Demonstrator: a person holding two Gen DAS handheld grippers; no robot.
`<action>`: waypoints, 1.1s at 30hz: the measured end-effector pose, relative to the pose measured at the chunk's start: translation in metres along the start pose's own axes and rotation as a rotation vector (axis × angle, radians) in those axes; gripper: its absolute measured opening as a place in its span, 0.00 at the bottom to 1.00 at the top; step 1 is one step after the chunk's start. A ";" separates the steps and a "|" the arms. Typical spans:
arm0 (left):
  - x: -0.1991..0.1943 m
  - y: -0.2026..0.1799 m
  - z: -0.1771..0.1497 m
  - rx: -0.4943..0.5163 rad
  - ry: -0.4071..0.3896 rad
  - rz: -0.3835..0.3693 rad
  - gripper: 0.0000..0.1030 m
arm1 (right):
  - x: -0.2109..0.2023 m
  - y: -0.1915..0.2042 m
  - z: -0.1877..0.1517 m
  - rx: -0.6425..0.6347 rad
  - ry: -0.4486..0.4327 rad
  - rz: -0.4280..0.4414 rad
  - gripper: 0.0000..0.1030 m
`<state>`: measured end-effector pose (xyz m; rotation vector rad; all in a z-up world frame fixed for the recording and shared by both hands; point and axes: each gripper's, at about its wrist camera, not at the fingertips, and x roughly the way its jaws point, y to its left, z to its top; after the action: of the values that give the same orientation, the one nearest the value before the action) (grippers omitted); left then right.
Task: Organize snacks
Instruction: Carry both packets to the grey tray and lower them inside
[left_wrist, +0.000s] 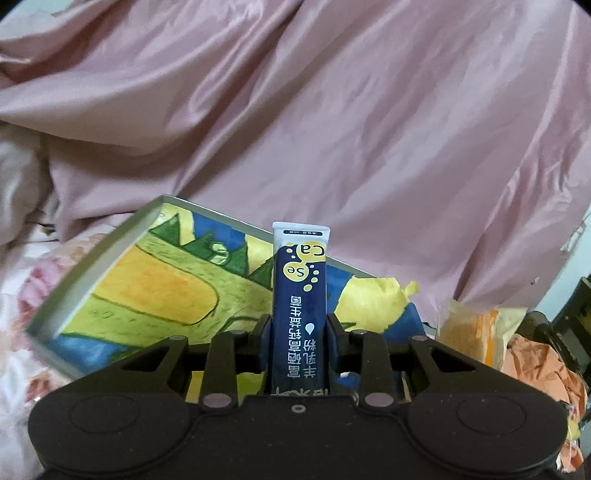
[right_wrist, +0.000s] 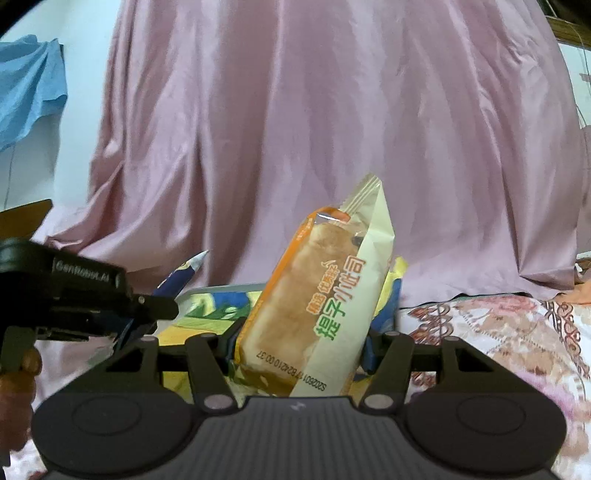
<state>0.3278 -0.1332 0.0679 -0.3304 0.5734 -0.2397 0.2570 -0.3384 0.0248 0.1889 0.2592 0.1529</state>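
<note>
Evidently both snacks are lifted for sorting: the left gripper (left_wrist: 298, 325) pinches a navy stick sachet (left_wrist: 300, 295) upright, the right gripper (right_wrist: 301, 343) clamps a bread packet (right_wrist: 314, 295), both above the painted tray (left_wrist: 122, 280), probably their destination.

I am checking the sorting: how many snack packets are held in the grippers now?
2. The dark blue stick sachet stands between the left gripper fingers; the bread packet is clamped in the right gripper. More may lie hidden in the painted box behind them.
</note>
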 end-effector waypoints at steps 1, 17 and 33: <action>0.007 -0.002 0.002 0.003 0.005 0.002 0.31 | 0.006 -0.003 -0.002 0.001 0.000 -0.001 0.61; 0.063 -0.006 -0.007 0.049 0.119 0.036 0.31 | 0.036 -0.007 -0.022 -0.020 0.058 0.028 0.61; 0.036 -0.003 0.002 0.042 0.072 0.059 0.74 | 0.032 0.005 -0.016 -0.097 0.040 -0.038 0.81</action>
<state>0.3576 -0.1465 0.0533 -0.2648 0.6475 -0.2067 0.2824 -0.3250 0.0035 0.0850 0.2940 0.1317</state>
